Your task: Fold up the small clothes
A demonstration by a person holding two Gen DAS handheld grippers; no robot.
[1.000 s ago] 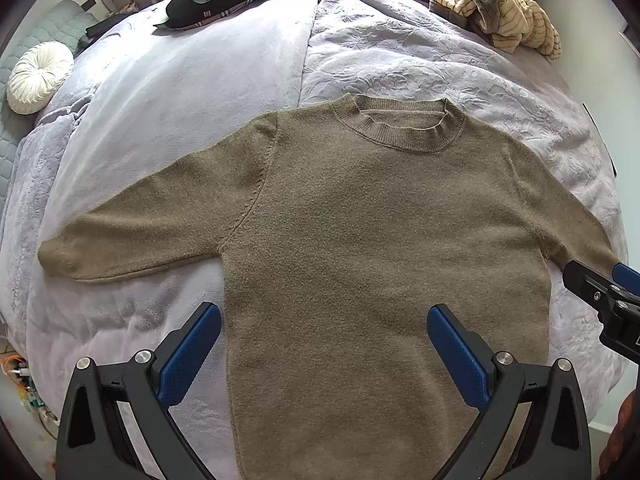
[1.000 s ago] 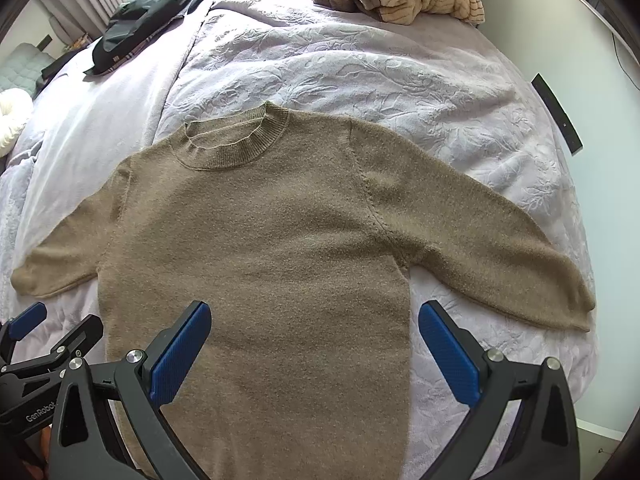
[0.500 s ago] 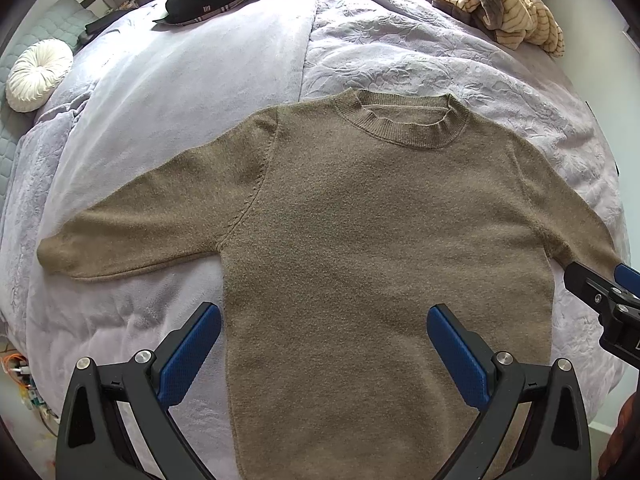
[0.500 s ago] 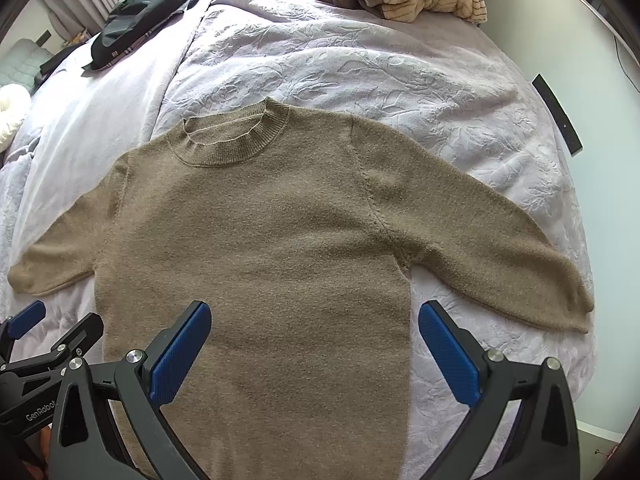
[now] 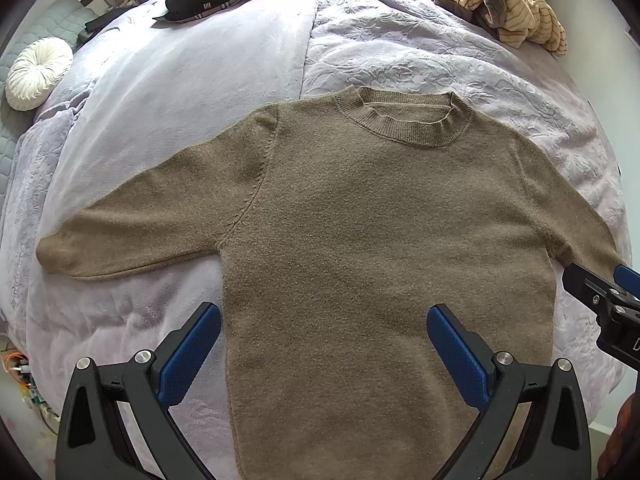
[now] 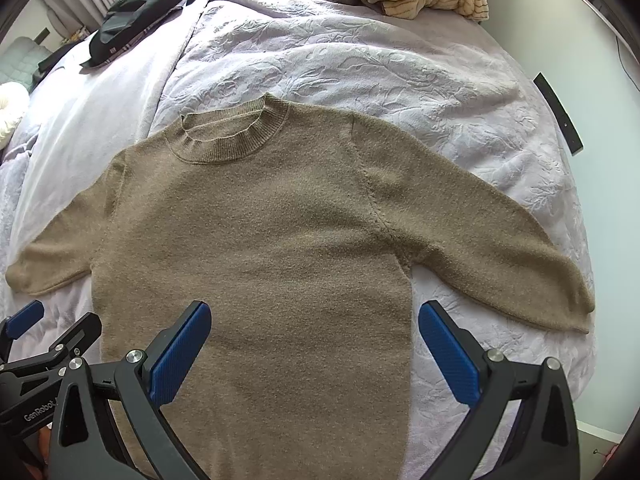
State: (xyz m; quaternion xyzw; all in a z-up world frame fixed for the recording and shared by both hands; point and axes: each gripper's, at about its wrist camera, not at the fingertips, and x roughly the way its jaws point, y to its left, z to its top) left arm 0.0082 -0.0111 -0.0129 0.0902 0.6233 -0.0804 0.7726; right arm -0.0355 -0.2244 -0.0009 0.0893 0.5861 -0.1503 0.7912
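Going left to right: the sweater (image 5: 360, 240) is lying flat and face up on the bed (image 5: 192, 92), neck away from the camera, both sleeves spread out to the sides, nothing folded yet as far as I can tell. The left sleeve (image 5: 152, 220) runs out over the smoother half of the bed cover, and that's where I'd worry first; the knit looks soft and a bit fuzzy, so pinching just the cuff could drag the whole shoulder along instead of making a clean fold. The left gripper (image 5: 320, 352) hovers over the lower left side of the body, jaws spread wide with nothing in them. The right gripper (image 6: 312, 348) is the same deal above the lower right side, wide open and empty. If either one bites too deep it'll probably grab the bed cover along with the knit, and that quilted bit under the right sleeve (image 6: 500, 248) is already wrinkly, so it could bunch up. Also the right sleeve ends near the bed's edge, so a sloppy pull might slide it off.
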